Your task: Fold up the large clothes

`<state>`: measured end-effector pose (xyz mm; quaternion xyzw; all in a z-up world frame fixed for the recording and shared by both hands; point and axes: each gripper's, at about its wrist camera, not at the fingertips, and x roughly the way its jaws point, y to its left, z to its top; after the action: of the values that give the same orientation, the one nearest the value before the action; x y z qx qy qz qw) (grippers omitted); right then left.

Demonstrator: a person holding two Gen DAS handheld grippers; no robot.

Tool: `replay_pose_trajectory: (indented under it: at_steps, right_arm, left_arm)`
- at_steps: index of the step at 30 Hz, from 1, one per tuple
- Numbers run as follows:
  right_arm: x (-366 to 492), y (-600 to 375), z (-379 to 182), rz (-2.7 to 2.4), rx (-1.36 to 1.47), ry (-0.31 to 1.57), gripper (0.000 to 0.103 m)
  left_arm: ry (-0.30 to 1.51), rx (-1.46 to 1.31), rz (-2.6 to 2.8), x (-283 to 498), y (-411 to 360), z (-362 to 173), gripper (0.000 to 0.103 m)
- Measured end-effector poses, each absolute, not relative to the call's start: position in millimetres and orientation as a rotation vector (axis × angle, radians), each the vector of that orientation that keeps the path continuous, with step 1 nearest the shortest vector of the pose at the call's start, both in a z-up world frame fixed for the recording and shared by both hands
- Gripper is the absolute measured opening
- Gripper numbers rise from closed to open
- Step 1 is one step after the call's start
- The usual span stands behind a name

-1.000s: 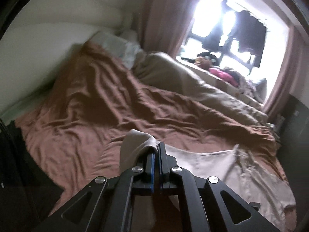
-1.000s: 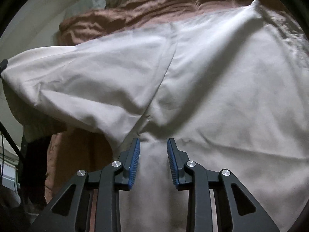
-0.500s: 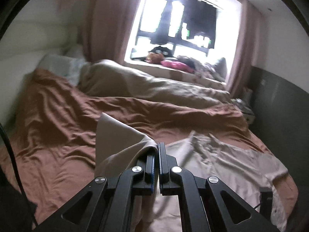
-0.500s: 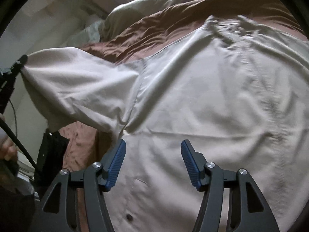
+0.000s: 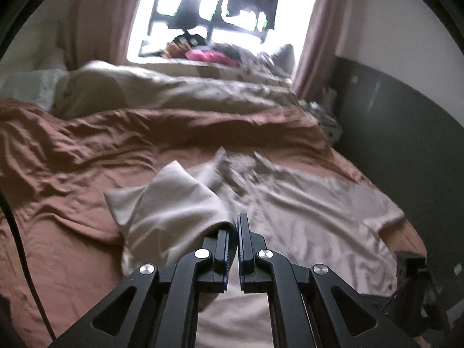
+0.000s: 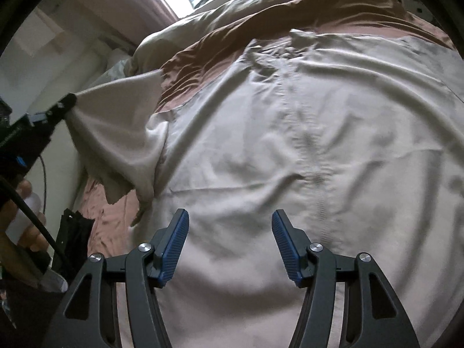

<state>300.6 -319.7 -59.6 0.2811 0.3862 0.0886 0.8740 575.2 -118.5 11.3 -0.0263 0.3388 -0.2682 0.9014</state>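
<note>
Left tool (image 5: 234,233): jaws pinched tight on a sleeve (image 5: 171,211) of the beige shirt (image 5: 313,223); the cloth bunches out from the tips to the tool's left and ahead, lifted off the bed. In the right wrist view the same left tool (image 6: 68,101) shows at far left, the sleeve (image 6: 116,136) stretched taut from its tip toward the shirt body, and a hand (image 6: 26,217) grips its handle below. Right tool (image 6: 230,243): jaws stand at a middling width, blue pads (image 6: 174,246) apart with nothing clamped between them; it hovers above the shirt's lower body, whether touching the cloth cannot be told. The shirt (image 6: 304,150) lies spread flat directly ahead of and under the right tool, wrinkled, with a stitched seam running away from the right pad. It rests on a brown bedsheet (image 5: 72,156), which extends to the left and beyond the left tool. A tan duvet (image 5: 179,92) lies further ahead, then a bright window (image 5: 208,8) with pink curtains (image 5: 316,29). Frames slightly motion-blurred.
</note>
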Motion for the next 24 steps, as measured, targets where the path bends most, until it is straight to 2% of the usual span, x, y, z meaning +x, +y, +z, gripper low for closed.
replay_pose_trajectory:
  at_steps: [3, 4, 5, 7, 8, 9, 16, 24]
  right_arm:
    - [290, -326, -57, 0.181, 0.582, 0.806, 0.058]
    - [287, -327, -57, 0.176, 0.577, 0.805, 0.058]
    - [284, -330, -55, 0.169, 0.574, 0.803, 0.058]
    - [278, -333, -52, 0.165, 0.576, 0.794, 0.058]
    - [275, -334, -51, 0.162, 0.577, 0.788, 0.062]
    - [273, -334, -50, 0.158, 0.576, 0.782, 0.066]
    - [261, -321, -39, 0.162, 0.559, 0.74, 0.066]
    - [288, -268, -28, 0.242, 0.44, 0.764, 0.066]
  left_arm:
    - [0.808, -0.066, -0.608, 576, -139, -12, 0.008]
    - [0.855, -0.094, -0.63, 578, -143, -21, 0.022]
    - [0.882, -0.116, -0.643, 577, -144, -26, 0.046]
    - [0.915, -0.153, -0.667, 568, -146, -38, 0.074]
    - [0.91, -0.153, -0.673, 563, -147, -38, 0.08]
    - [0.906, -0.15, -0.676, 556, -146, -39, 0.082]
    - [0.9, -0.214, -0.674, 525, -113, -33, 0.085]
    - [0.85, -0.166, -0.467, 514, -41, -27, 0.085]
